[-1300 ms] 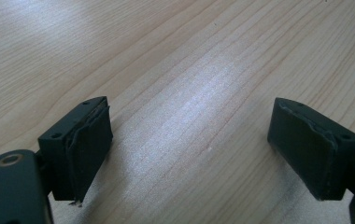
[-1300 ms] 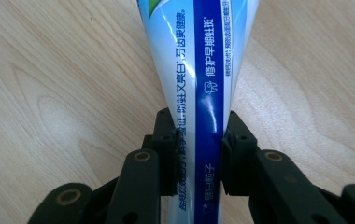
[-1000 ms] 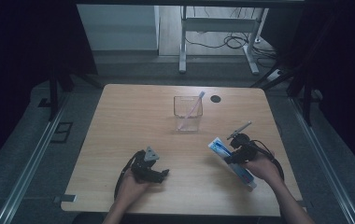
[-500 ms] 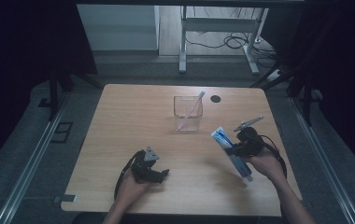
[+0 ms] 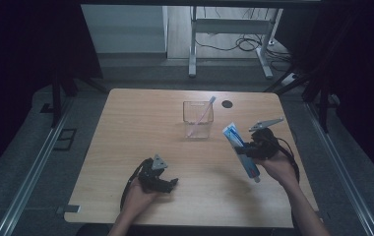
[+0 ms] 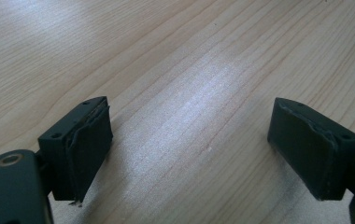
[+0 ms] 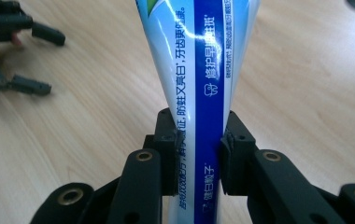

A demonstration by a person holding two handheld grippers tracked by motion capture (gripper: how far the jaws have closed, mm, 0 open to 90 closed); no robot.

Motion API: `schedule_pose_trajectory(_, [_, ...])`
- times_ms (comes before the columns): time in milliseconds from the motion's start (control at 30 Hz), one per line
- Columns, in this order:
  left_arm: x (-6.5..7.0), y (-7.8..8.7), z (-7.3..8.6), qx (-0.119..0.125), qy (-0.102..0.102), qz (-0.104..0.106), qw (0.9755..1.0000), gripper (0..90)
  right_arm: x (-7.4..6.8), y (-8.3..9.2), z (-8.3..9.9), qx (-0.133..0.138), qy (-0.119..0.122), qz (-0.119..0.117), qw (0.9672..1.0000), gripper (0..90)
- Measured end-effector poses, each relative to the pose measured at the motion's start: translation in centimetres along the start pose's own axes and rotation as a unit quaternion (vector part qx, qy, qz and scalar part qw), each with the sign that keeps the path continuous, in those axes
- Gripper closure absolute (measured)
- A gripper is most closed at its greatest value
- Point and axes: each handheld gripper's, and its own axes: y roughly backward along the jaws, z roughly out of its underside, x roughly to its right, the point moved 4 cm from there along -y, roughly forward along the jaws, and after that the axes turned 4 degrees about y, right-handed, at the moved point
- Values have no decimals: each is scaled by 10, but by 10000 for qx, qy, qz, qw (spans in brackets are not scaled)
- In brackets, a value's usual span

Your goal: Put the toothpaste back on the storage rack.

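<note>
- The right tool (image 5: 248, 147) is pinching a toothpaste tube (image 5: 241, 147). In the right gripper view both black jaws press on the lower body of the toothpaste tube (image 7: 203, 70), one from each side, and the tube wall bends in a little between them.
- In the high view the tube is at the right side of the wooden surface (image 5: 140, 118), slanted, with its flat crimped end up and toward the cup and its cap end down near the person's right hand (image 5: 278, 169). Whether the cap end touches the wood I cannot tell.
- The left tool (image 5: 159, 183) rests low near the front left of the surface. In the left gripper view its jaws stand wide apart, and between them is bare wood.
- A clear plastic cup (image 5: 198, 119) stands upright near the middle of the far side, well apart from both tools. A toothbrush (image 5: 202, 115) leans inside it, with its head above the rim.
- A small dark round spot (image 5: 227, 103) lies on the surface just beside the cup, to the right.
- I judge the tube to be light and soft. Its glossy skin looks slippery, and a hard squeeze could push paste toward the cap.
- The best place to hold seems the firmer part near the cap shoulder, or across the flat crimp, with only moderate pressure.
- Because the grip is off the middle, the long free end may swing when the hand turns.
</note>
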Motion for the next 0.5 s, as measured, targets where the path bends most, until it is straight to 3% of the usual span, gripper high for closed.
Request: schedule_pose_trajectory(500, [0,0,0,-3,-11,-2,10000,137,1,5,-20,574,2,147,9982,718])
